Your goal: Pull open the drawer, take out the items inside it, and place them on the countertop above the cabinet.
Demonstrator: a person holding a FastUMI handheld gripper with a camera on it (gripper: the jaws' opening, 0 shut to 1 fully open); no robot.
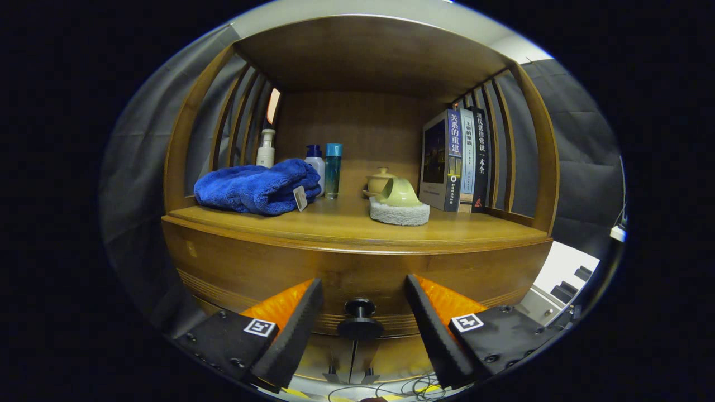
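A wooden cabinet has a closed drawer front (251, 268) under its countertop (346, 226). The drawer's dark round knob (360, 318) sits between my two fingers, level with their tips. My gripper (363, 287) is open, one finger on each side of the knob, neither touching it. The drawer's contents are hidden behind the shut front.
On the countertop lie a blue towel (254, 187) at the left, bottles (324, 167) behind it, a pale green dish brush on a grey sponge (399, 206), a small lidded cup (380, 181), and upright books (455, 162) at the right. Slatted wooden sides and a top board enclose the shelf.
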